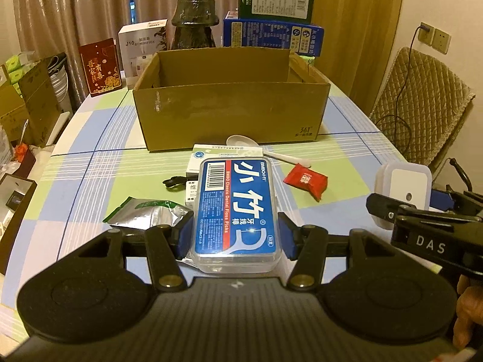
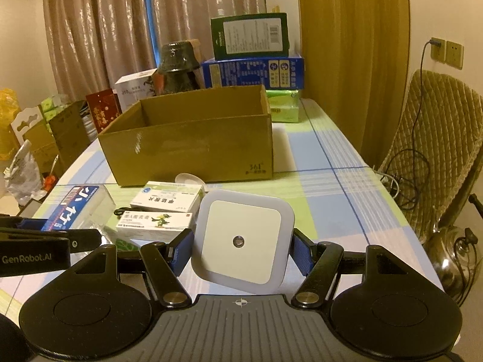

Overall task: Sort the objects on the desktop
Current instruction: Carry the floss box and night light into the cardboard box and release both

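My left gripper (image 1: 235, 235) is shut on a clear dental floss pick box with a blue label (image 1: 237, 211), held above the table. My right gripper (image 2: 241, 250) is shut on a white square night light (image 2: 243, 236), also lifted. The night light shows at the right of the left wrist view (image 1: 403, 187), and the floss box at the left of the right wrist view (image 2: 75, 208). An open cardboard box (image 1: 229, 105) (image 2: 193, 141) stands ahead of both. On the table lie a white spoon (image 1: 250, 144), a red packet (image 1: 306, 181), a foil pouch (image 1: 148, 214) and two medicine boxes (image 2: 167, 199) (image 2: 154, 226).
Stacked blue and green boxes (image 1: 271, 18), a dark vase (image 1: 194, 21), a white humidifier box (image 1: 142, 51) and a red card (image 1: 101, 66) stand behind the cardboard box. A padded chair (image 2: 434, 138) stands right of the table. Cartons crowd the floor at left (image 1: 30, 99).
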`<state>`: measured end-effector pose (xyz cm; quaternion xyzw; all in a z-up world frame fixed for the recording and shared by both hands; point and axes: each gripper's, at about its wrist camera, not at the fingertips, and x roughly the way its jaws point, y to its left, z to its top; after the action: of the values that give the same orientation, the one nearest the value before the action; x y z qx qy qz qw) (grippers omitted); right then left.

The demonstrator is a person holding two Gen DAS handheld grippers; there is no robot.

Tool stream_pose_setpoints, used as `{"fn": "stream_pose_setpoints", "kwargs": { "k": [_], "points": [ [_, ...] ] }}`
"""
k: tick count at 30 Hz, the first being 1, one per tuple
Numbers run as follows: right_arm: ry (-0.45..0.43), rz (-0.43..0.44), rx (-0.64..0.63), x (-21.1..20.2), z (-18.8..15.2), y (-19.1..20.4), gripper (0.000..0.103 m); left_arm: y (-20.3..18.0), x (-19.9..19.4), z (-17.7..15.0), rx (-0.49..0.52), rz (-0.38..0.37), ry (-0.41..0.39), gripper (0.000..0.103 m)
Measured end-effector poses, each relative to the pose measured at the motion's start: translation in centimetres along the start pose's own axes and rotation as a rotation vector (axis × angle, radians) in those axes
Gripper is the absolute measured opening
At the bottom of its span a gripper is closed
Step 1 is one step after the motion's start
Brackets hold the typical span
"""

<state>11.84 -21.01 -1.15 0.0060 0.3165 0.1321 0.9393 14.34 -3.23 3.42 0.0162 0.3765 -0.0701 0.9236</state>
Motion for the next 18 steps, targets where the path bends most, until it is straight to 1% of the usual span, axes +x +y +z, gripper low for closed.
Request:
{"fn": "stream_pose_setpoints", "kwargs": {
  "k": [7, 18],
  "points": [
    [-0.002, 0.006, -0.002, -0.59, 0.03, 0.25, 0.065, -0.10, -0.94, -0.11, -0.001, -0.002, -0.009, 0.051],
    [0.003, 0.007, -0.005, -0.56, 0.07, 0.31, 0.065, 0.13, -1.02, -0.02, -0.010, -0.001, -0.010, 0.051]
  ]
}}
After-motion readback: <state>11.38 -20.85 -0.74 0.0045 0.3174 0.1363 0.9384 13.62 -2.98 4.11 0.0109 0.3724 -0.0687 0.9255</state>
